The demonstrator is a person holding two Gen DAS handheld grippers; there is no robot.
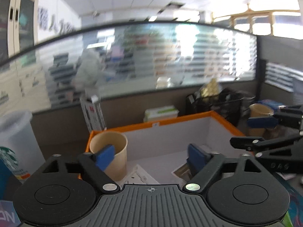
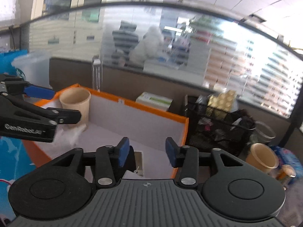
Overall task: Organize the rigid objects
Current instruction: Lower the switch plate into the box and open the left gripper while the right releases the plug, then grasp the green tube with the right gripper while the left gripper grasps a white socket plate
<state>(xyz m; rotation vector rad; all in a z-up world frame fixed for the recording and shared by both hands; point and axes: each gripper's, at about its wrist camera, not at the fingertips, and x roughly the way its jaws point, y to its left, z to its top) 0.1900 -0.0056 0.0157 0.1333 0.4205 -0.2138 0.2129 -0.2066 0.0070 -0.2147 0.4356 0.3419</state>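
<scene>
An orange-rimmed box (image 1: 225,122) with a pale grey inside stands ahead; it also shows in the right wrist view (image 2: 151,107). A tan paper cup (image 1: 108,151) stands upright in its left corner, seen too in the right wrist view (image 2: 75,104). My left gripper (image 1: 151,157) is open above the box, its left pad by the cup's rim. My right gripper (image 2: 146,152) is open and empty over the box's near right side. Flat white and tan items (image 1: 140,176) lie on the box floor. A second tan cup (image 2: 263,158) stands outside the box at right.
A black mesh basket (image 2: 217,126) full of small items stands right of the box. A clear Starbucks cup (image 1: 13,132) is at left. A white-green packet (image 2: 154,99) and a tall white carton (image 1: 92,113) stand behind the box. A glass partition runs behind.
</scene>
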